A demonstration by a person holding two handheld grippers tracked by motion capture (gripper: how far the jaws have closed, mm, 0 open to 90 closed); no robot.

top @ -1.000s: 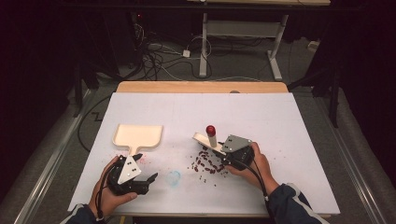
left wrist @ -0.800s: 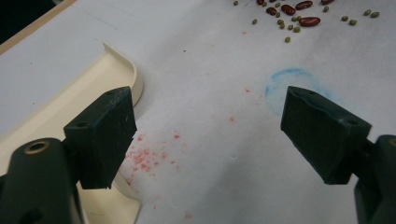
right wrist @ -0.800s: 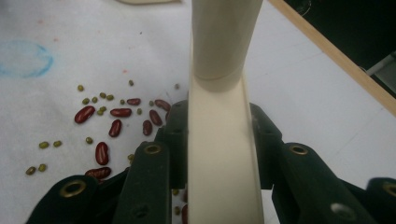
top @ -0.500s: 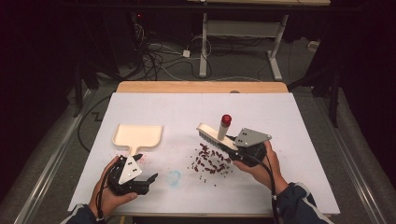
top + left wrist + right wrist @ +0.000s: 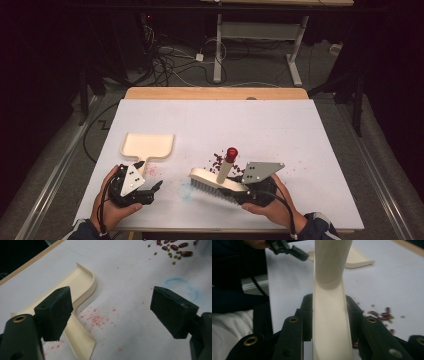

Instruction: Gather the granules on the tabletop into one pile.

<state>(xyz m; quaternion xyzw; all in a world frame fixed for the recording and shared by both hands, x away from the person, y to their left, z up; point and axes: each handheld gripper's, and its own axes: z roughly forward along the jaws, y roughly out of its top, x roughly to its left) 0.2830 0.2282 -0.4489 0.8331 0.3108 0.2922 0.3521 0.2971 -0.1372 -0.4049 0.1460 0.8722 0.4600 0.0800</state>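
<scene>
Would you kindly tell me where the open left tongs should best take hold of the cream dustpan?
Grip the dustpan by its flat handle, which points toward the left tongs. Come from the near edge, jaws straddling its narrow sides, since the pan itself looks too wide.

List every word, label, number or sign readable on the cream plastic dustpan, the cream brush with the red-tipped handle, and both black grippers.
None: no text or label is readable on the cream plastic dustpan, the cream brush with the red-tipped handle, the left gripper or the right gripper.
</scene>
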